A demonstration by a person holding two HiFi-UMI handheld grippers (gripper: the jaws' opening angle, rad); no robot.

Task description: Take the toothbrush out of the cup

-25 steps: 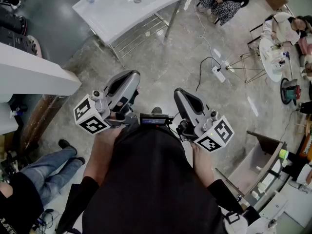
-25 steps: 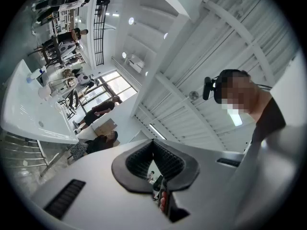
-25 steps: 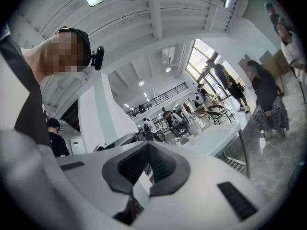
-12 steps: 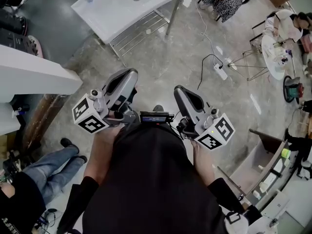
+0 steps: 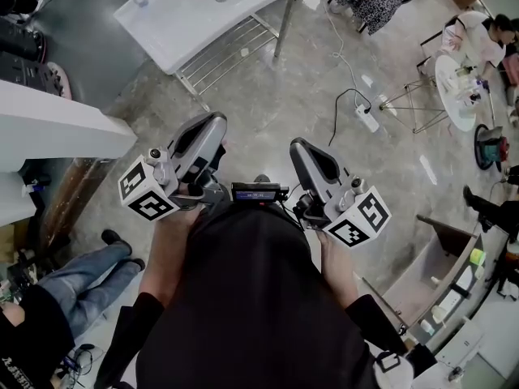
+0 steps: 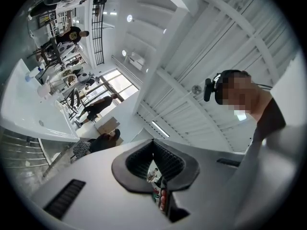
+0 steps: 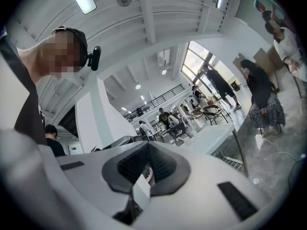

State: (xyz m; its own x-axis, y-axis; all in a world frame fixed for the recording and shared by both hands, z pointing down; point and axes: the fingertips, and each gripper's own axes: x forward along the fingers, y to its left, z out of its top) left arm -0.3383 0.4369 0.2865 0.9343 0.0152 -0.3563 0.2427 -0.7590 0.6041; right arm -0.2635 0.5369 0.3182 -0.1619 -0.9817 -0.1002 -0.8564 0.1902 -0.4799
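Above the floor (image 5: 324, 79), two tools: left tool (image 5: 214, 122) and right tool (image 5: 299, 147), both closed, empty; one white table (image 5: 186, 23) ahead.

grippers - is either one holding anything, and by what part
Nothing is held: the left gripper and the right gripper are both shut, with nothing between them.

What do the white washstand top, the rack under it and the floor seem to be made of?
White washstand top: smooth, glossy, one moulded piece; ceramic or resin, unclear which. Rack of thin bars beneath: silvery, likely metal. Mottled grey floor: faint sheen with light streaks, probably polished concrete or stone.
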